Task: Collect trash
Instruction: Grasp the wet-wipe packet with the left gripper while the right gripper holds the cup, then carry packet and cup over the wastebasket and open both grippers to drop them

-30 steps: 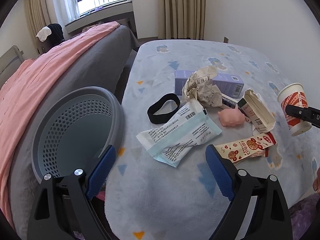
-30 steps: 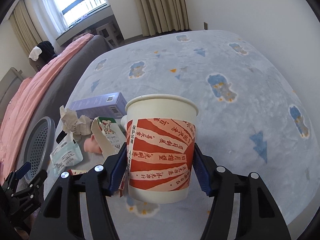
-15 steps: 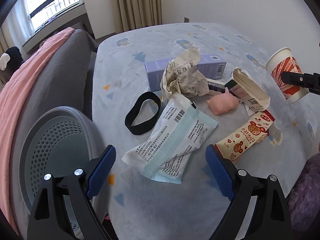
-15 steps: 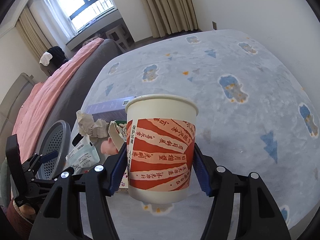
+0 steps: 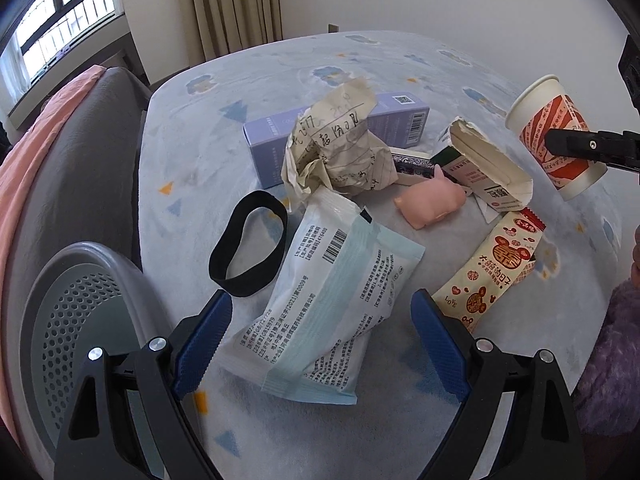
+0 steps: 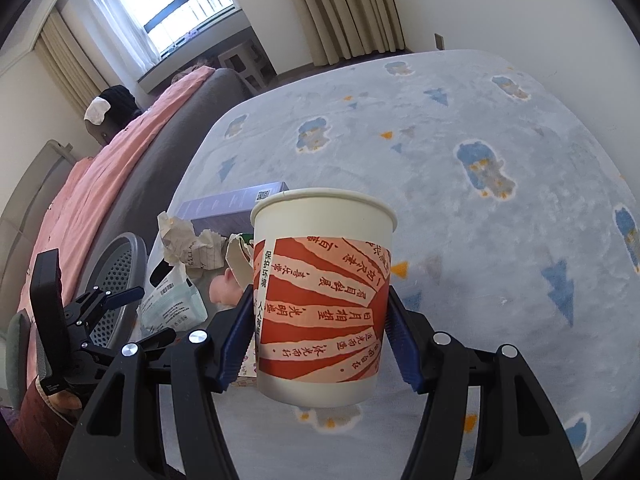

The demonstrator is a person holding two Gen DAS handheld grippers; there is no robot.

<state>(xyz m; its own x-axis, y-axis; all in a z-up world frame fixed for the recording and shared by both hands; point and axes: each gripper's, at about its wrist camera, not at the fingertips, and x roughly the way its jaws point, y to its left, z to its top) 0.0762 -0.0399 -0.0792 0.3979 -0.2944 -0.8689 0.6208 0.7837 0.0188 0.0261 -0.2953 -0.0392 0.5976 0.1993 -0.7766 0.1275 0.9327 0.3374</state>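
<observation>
My right gripper (image 6: 322, 330) is shut on a red and white paper cup (image 6: 322, 304), held upright above the bed; the same cup (image 5: 554, 136) hangs at the right in the left wrist view. My left gripper (image 5: 322, 342) is open, its blue pads either side of a white and pale blue packet (image 5: 324, 312) lying on the blanket. Beyond it lie crumpled paper (image 5: 340, 148), a snack wrapper (image 5: 492, 268), a torn carton (image 5: 488, 164) and a purple box (image 5: 272, 140). A grey perforated bin (image 5: 76, 316) stands at the bed's left edge.
A black elastic band (image 5: 248, 248) and a pink toy pig (image 5: 432, 204) lie among the litter. The blanket (image 6: 480, 140) with blue prints stretches away to the right. A pink and grey sofa (image 6: 120, 168) runs behind the bin. A purple sleeve (image 5: 612, 360) shows at the right.
My left gripper has come lower and closer over the packet and rolled, so the bin now sits further left. The right gripper keeps the cup as before.
</observation>
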